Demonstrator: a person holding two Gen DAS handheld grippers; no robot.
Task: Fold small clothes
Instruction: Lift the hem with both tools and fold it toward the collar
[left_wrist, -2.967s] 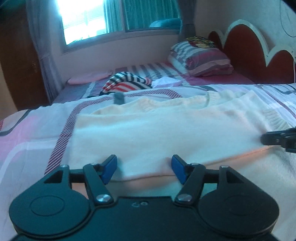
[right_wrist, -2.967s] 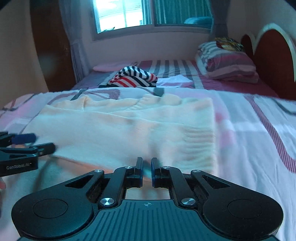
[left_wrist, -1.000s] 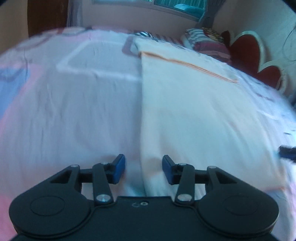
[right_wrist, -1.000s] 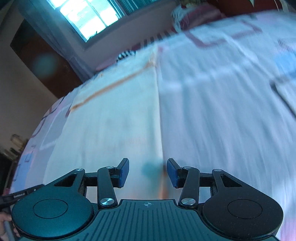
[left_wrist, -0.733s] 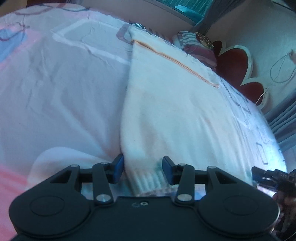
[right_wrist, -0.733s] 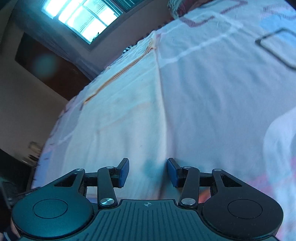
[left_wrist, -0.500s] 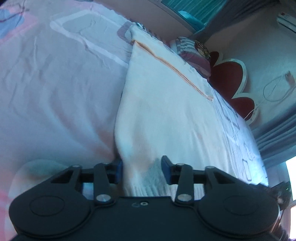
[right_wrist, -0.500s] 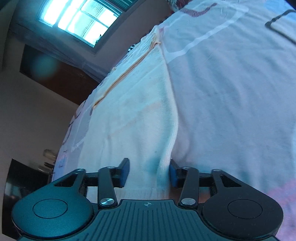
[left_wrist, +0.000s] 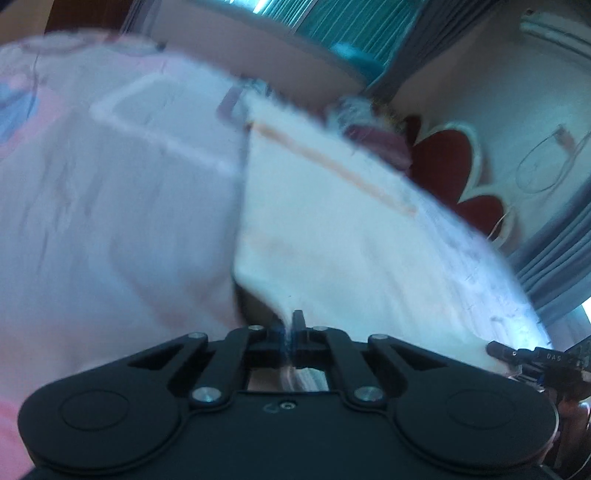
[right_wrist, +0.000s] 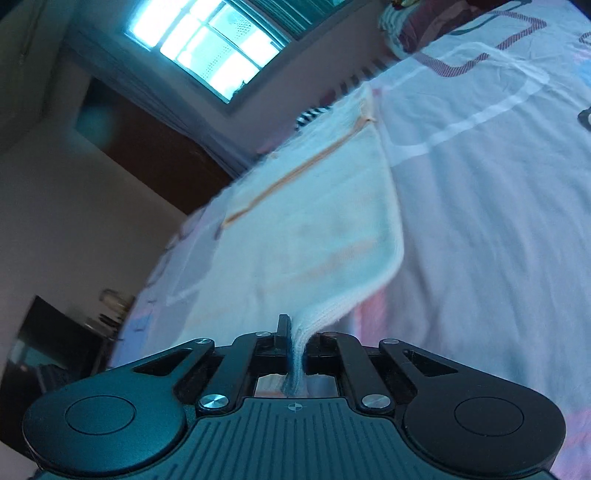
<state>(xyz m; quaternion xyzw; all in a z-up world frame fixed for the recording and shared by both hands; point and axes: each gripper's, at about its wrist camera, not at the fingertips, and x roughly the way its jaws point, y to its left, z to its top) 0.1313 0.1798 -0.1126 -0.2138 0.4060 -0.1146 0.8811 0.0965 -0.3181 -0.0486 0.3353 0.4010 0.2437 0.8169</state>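
I have the near hem of the sweater (left_wrist: 332, 236) pinched at both corners, so the step in hand is the start of a fold. The left gripper (left_wrist: 290, 334) has just closed its jaws on the corner at the lower centre of its frame, and the right gripper (right_wrist: 293, 341) has just closed likewise, with a bunch of ribbed knit passing between its fingers. The sweater lies flat on the bedsheet (right_wrist: 480, 221), running from the bottom centre of each view toward the upper middle. It is a cream, soft knit with a ribbed hem and a thin orange line across its far part. The sheet beneath is smooth, pale pink and white with printed outlines. I judge that the next move calls for lifting both corners together, evenly, and carrying them toward the far edge without slack or skew.
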